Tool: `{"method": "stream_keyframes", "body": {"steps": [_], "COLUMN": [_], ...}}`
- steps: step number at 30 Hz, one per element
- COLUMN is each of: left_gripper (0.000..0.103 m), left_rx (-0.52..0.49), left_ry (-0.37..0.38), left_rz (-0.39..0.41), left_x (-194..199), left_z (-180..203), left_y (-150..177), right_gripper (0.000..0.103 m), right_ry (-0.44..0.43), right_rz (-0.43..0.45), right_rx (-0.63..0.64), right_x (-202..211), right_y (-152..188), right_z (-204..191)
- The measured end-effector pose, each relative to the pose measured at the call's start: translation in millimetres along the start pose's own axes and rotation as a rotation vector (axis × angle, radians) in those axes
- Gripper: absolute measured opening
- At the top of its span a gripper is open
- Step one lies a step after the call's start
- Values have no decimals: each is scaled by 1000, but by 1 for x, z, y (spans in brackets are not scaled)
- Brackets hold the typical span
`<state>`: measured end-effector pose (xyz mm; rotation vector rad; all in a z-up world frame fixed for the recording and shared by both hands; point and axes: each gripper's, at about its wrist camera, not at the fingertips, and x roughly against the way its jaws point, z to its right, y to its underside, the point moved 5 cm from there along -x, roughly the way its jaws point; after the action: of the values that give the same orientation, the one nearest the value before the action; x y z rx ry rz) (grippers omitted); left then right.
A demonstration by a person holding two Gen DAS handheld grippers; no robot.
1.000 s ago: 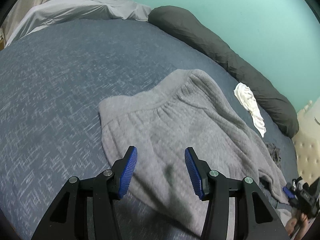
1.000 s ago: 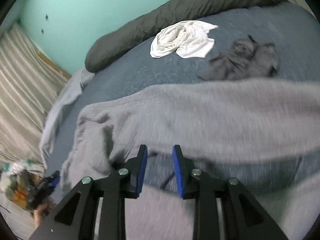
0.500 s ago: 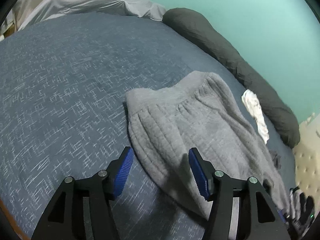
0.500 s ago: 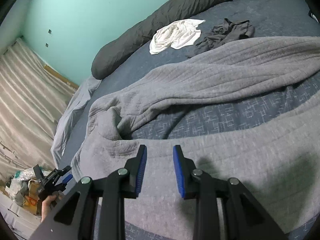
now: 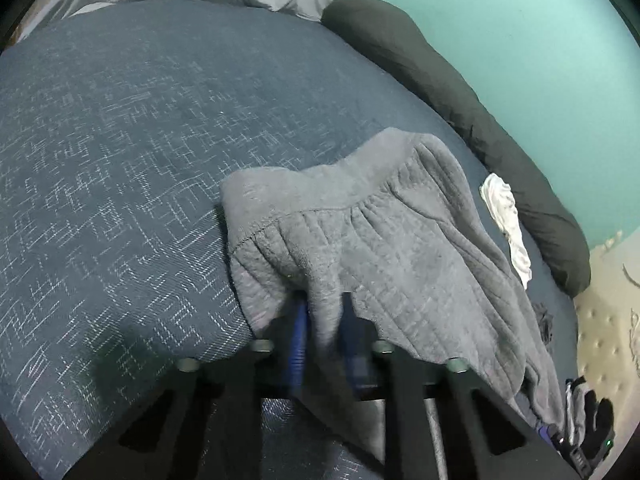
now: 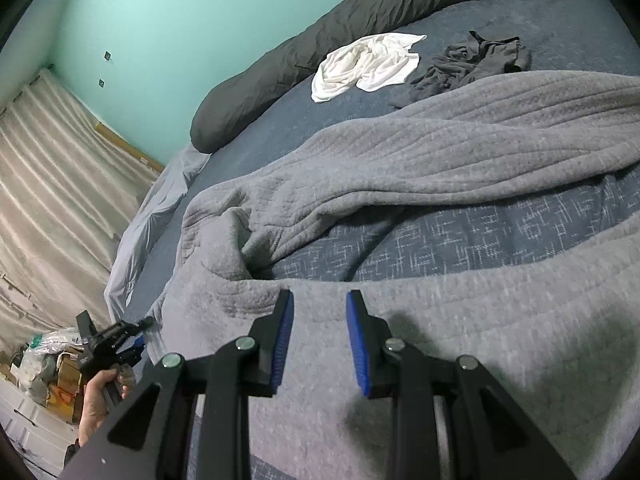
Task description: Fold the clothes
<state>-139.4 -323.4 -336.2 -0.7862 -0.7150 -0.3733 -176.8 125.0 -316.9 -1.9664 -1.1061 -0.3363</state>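
Grey sweatpants [image 5: 400,248] lengthwise toward right gripper [image 6: 318,300] (parted, empty), waistband edge in left gripper [image 5: 322,312].

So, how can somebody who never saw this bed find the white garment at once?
Look along the dark bolster lying against the green wall. Beside it, on the blue bedspread, lies the crumpled white garment. It is the only white cloth; the bundle next to it is dark grey.
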Motion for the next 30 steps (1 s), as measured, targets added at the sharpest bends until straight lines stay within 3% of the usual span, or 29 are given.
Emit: {"method": "stream_keyframes", "body": {"steps": [8,16,19,24,26,28,30], "left_gripper": [4,4,4,7,20,46,53], "left_rx": [22,116,194,149,144,148,144], "left_ry": [50,34,30,27,14,-1,9], "left_rz": [78,37,-3,25,38,59,71], "left_x": [39,34,17,20,22,24,23], "left_z": [-4,-30,-50,-38,-37,-39,-37], "left_y": [-2,19,25,18,14,9,2], "right_gripper": [27,27,27,27,27,27,27], "right_ry": [-26,-52,-57,-56,-52,-48,-46], "right_rz": [8,23,26,26,21,17,16], "right_rx": [-38,-50,-63,-73,-74,-71,-70], "right_x": [1,11,13,15,14,13,12], "right_y": [-3,-8,-9,-11,-11,-10,-10], "right_z": [0,-2,2,6,8,8,8]}}
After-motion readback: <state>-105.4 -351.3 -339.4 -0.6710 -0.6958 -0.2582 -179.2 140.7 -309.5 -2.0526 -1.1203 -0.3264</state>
